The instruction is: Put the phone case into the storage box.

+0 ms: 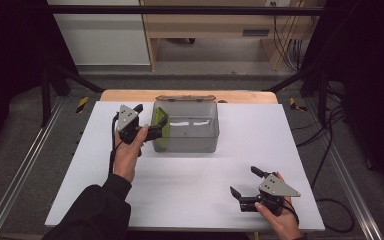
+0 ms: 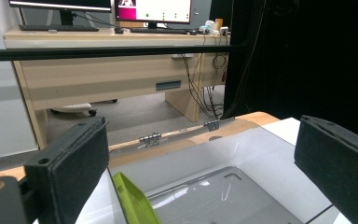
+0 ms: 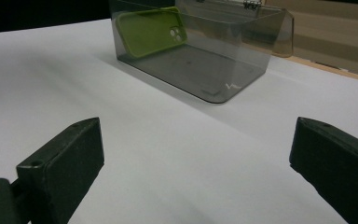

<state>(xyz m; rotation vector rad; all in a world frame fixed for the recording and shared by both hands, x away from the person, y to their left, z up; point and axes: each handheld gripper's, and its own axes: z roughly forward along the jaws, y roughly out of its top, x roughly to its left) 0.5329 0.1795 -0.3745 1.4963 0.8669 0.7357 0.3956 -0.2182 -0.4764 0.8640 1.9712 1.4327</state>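
Observation:
A clear grey plastic box [image 1: 190, 135] stands at the back middle of the white board, its lid [image 1: 185, 98] folded open behind it. A lime-green phone case [image 1: 160, 131] leans on edge against the box's left inner wall. My left gripper [image 1: 151, 121] hovers open at the box's left rim, the jaws wide apart. In the left gripper view, the case [image 2: 133, 200] lies just below between the jaws, over the box's floor [image 2: 242, 186]. My right gripper [image 1: 245, 182] rests open and empty near the front right, pointing toward the box [image 3: 205, 60] and case [image 3: 151, 30].
The white board [image 1: 190, 190] covers a wooden table [image 1: 125, 95]. A black frame bar [image 1: 180, 10] crosses the back, with a wooden desk [image 1: 215, 25] and cables [image 1: 287, 45] beyond. Metal rails [image 1: 20, 175] run along both sides.

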